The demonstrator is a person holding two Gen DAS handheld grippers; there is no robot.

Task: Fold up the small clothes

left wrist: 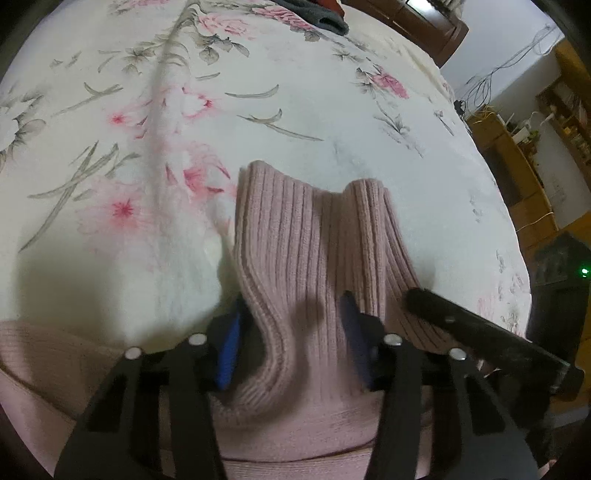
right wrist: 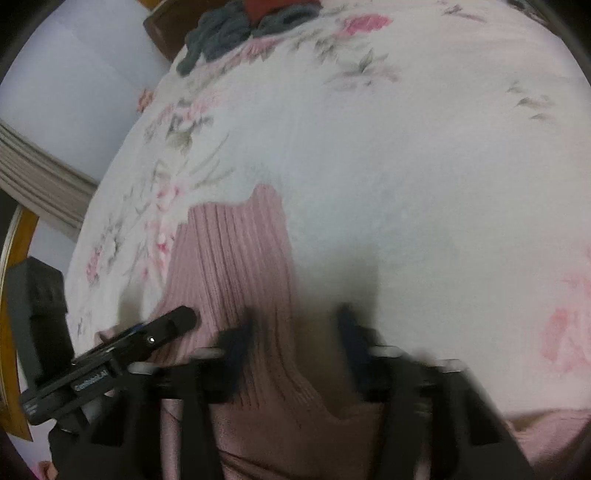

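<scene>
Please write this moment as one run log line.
left hand-held gripper: open around pink ribbed knit | right hand-held gripper: open over it | surface: floral bedspread

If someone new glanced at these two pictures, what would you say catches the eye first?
The pink ribbed sweater stands out first, lying on the white flowered bedspread right ahead of both grippers. The left gripper and right gripper stand open over its near edge, side by side. Far back on the bed lies a heap of dark clothes.

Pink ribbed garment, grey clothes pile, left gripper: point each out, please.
Pink ribbed garment [left wrist: 310,229]: left wrist view, ribbed middle.
Grey clothes pile [right wrist: 218,33]: right wrist view, grey folds.
Left gripper [left wrist: 291,332]: left wrist view, between fingertips.
</scene>
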